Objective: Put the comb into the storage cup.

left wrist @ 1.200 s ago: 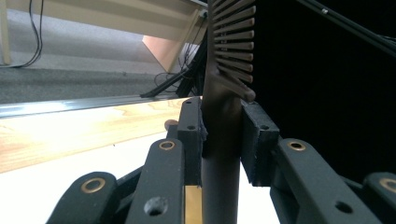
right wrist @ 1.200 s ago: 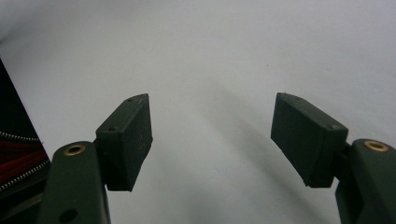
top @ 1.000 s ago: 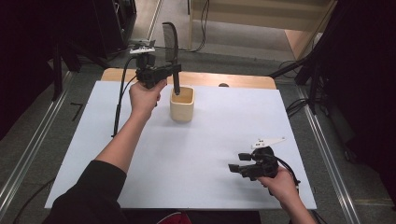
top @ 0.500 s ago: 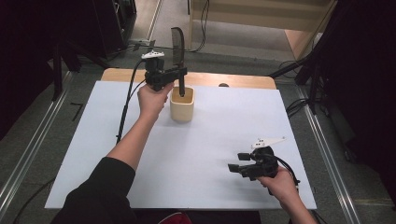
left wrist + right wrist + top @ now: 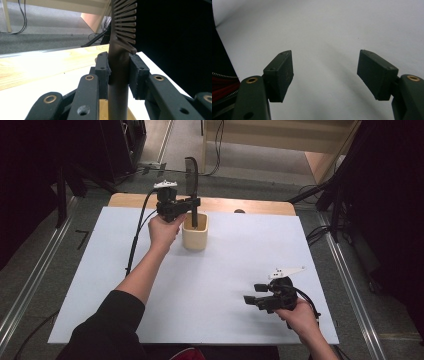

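A dark comb (image 5: 191,180) stands upright with its handle end down inside a small cream cup (image 5: 195,236) at the back of the white table. My left gripper (image 5: 194,201) is shut on the comb just above the cup's rim. In the left gripper view the two pads (image 5: 138,72) clamp the comb (image 5: 119,60) below its teeth, and the cup's rim (image 5: 103,110) shows underneath. Near the table's front right, my right gripper (image 5: 251,299) rests low over the white surface, open. In the right gripper view its pads (image 5: 282,72) stand wide apart over bare white board.
The white board (image 5: 220,285) covers a wooden table whose far strip (image 5: 235,205) shows behind the cup. Metal rails (image 5: 30,285) run along both sides, and cables lie on the floor beyond the far edge. A cable (image 5: 136,237) trails from the left gripper.
My left hand has moved right and down, bringing the comb's lower end over and into the cup. The right hand has stayed where it was.
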`<act>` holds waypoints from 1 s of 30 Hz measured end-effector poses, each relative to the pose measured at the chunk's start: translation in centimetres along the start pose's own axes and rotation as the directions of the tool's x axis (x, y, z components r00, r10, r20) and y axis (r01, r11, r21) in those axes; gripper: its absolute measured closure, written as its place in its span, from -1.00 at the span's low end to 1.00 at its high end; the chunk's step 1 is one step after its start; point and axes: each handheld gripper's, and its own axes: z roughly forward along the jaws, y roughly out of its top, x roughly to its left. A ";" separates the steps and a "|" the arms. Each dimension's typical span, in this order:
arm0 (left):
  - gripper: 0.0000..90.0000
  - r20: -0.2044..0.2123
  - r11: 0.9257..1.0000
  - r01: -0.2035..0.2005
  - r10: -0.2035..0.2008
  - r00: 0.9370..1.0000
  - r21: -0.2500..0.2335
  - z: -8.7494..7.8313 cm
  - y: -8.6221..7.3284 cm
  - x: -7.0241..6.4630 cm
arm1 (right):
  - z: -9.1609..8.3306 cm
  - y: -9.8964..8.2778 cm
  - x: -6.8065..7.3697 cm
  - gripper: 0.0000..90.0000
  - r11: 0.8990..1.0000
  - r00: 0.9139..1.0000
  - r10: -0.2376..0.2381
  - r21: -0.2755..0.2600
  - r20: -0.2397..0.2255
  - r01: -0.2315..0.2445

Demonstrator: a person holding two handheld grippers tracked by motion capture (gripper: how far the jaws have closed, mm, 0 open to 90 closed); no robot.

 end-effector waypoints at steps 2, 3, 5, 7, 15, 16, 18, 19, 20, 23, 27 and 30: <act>0.64 -0.001 1.000 -0.004 0.004 1.000 -0.005 0.0 -0.1 0.0 | 0.0 0.0 0.0 -0.39 1.000 1.000 0.001 0.000 0.002 -0.001; 0.64 -0.003 1.000 -0.007 0.007 1.000 -0.003 0.1 -0.2 0.0 | 0.0 0.0 0.0 -0.39 1.000 1.000 0.002 0.000 0.002 -0.002; 0.64 -0.006 1.000 -0.005 0.005 1.000 -0.004 0.1 -0.4 0.1 | 0.0 0.0 0.0 -0.39 1.000 1.000 0.004 -0.001 0.002 -0.004; 0.64 -0.012 1.000 -0.007 0.007 1.000 -0.011 0.2 -0.7 0.1 | 0.0 0.0 -0.1 -0.39 1.000 1.000 0.001 0.001 0.002 -0.001; 0.64 -0.017 0.999 -0.032 0.032 0.999 -0.011 0.5 -1.3 0.0 | 0.0 0.0 0.0 -0.39 1.000 1.000 0.005 -0.006 0.006 -0.005; 0.64 -0.025 0.999 -0.041 0.041 0.999 -0.011 0.5 -1.4 0.0 | -0.1 0.0 0.0 -0.39 1.000 1.000 0.001 -0.009 0.007 -0.001; 0.64 -0.028 0.999 -0.040 0.040 0.999 -0.008 0.5 -1.6 0.1 | -0.1 0.0 0.0 -0.39 1.000 1.000 0.005 -0.013 0.006 -0.005; 0.64 -0.029 0.999 -0.040 0.040 0.999 -0.006 0.6 -1.7 0.1 | -0.1 0.0 0.0 -0.40 1.000 1.000 0.003 -0.011 0.007 -0.003; 0.64 -0.029 0.999 -0.037 0.037 0.999 -0.005 0.6 -1.9 0.2 | -0.1 0.0 0.0 -0.39 1.000 1.000 0.002 -0.009 0.008 -0.002; 0.64 -0.034 0.999 -0.048 0.048 0.998 -0.006 0.7 -2.2 0.3 | -0.1 0.0 0.0 -0.39 1.000 1.000 0.003 -0.010 0.009 -0.003; 0.64 -0.033 0.998 -0.055 0.055 0.998 -0.008 0.6 -2.5 0.3 | 0.0 0.0 0.0 -0.39 1.000 1.000 0.003 -0.009 0.008 -0.003; 0.64 -0.037 0.998 -0.066 0.065 0.997 -0.010 0.7 -2.7 0.3 | 0.0 0.0 0.0 -0.39 1.000 1.000 0.004 -0.009 0.009 -0.004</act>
